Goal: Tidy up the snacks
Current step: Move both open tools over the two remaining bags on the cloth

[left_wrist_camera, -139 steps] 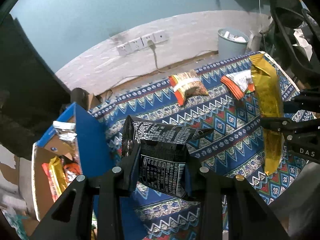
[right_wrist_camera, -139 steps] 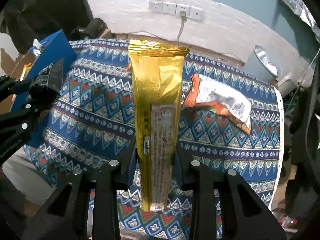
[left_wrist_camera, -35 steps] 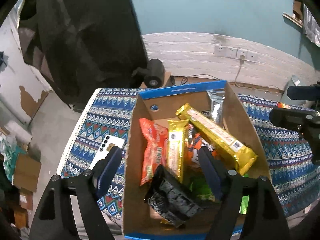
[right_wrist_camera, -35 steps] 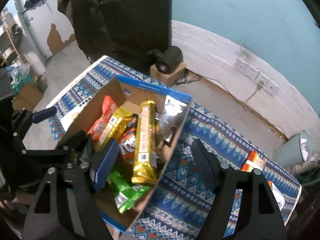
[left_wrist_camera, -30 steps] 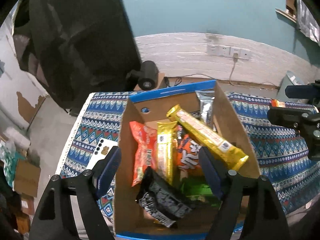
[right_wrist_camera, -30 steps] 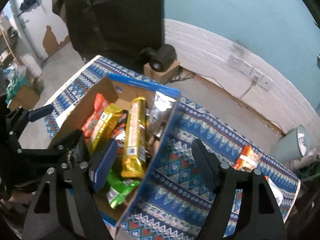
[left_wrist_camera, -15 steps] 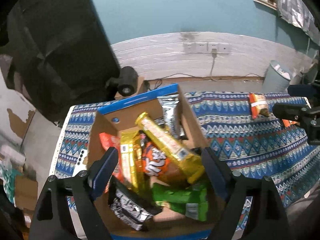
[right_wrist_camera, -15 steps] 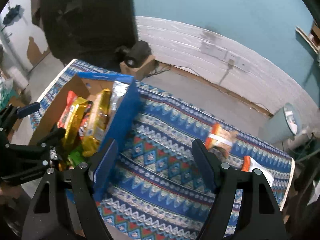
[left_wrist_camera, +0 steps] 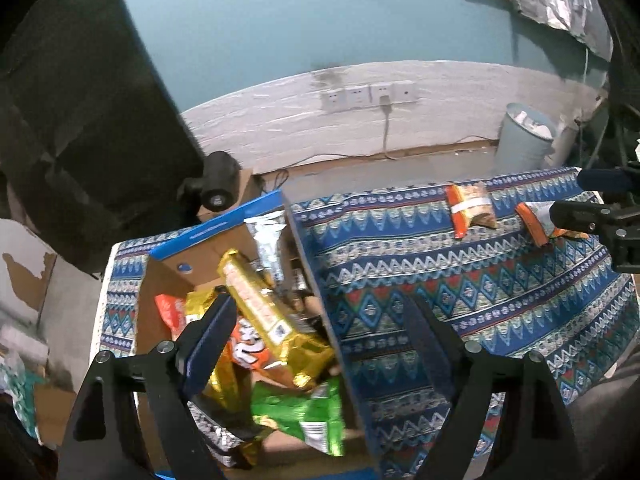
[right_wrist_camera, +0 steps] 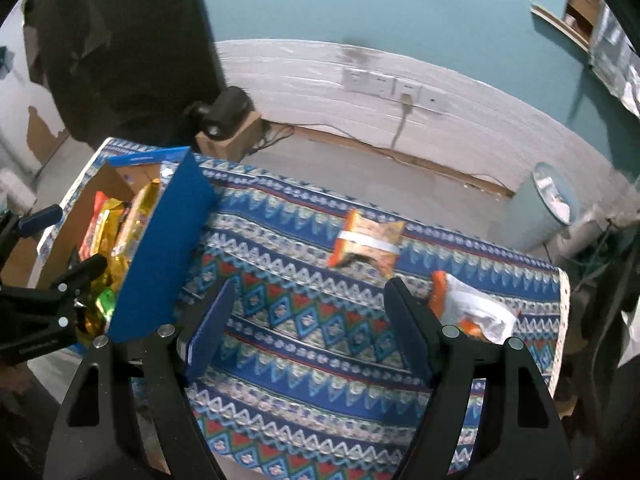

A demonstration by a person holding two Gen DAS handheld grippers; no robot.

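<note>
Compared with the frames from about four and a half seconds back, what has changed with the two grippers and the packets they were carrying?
Both packets were let go into the cardboard box: the long gold packet lies on the pile, the black packet at its near end. The left gripper and right gripper are open and empty, swung toward the cloth. The two orange packets stayed on the patterned cloth.

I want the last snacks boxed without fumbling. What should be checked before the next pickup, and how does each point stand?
1. Right hand-held gripper empty, open: ok.
2. Left hand-held gripper empty, open: ok.
3. Orange packet on the cloth, unobstructed: ok.
4. White and orange packet reachable, partly behind the right finger: ok.
5. Room left in the box: cannot tell.
</note>
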